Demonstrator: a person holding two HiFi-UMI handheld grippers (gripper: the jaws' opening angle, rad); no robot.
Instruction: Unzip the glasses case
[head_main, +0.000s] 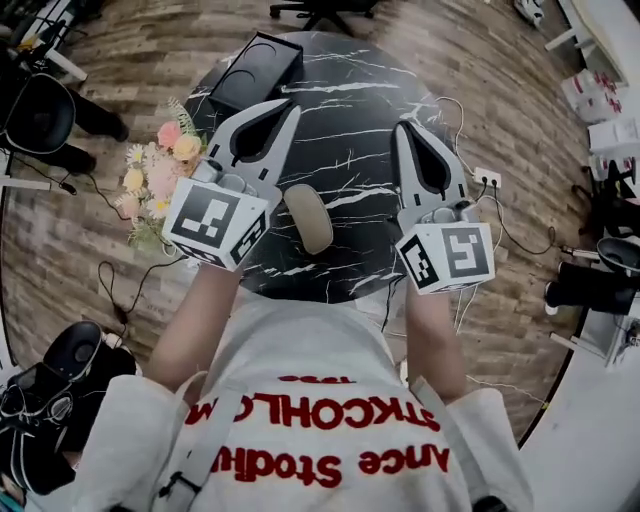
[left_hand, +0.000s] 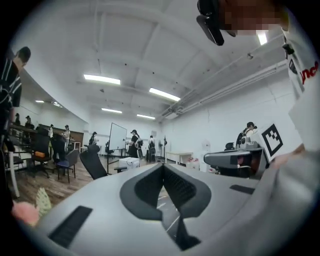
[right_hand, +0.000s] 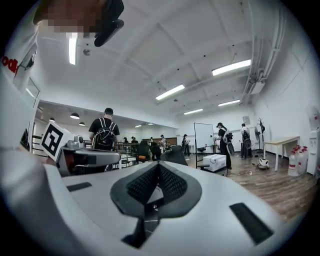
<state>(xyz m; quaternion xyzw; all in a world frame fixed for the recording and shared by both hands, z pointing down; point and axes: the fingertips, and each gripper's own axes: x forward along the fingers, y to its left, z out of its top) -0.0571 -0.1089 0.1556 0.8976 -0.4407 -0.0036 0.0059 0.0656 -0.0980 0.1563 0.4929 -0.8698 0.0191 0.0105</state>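
At the left edge of the round black marble table (head_main: 340, 120) stands a bunch of pink, yellow and white flowers (head_main: 155, 178); what holds the stems is hidden. Just beyond them, on the table's far left rim, sits a black box (head_main: 255, 70) that looks open at the top, with no contents to be made out. Next comes the left gripper (head_main: 288, 108), held over the table with its marker cube (head_main: 215, 222) toward the person. Seen from its own camera, the left gripper (left_hand: 162, 166) has its jaws closed tip to tip with nothing between them and faces out across the room. Between the two grippers, near the table's near edge, lies the glasses case (head_main: 307, 218), a beige oval flat on the marble. Its long axis runs away from the person, with the far end leaning slightly left. Neither gripper touches it, and its zip cannot be made out. To its right is the right gripper (head_main: 402, 127), likewise pressed shut and empty in its own view (right_hand: 158, 164). Farther right, a white power strip (head_main: 487, 178) lies on the wooden floor (head_main: 500, 90).
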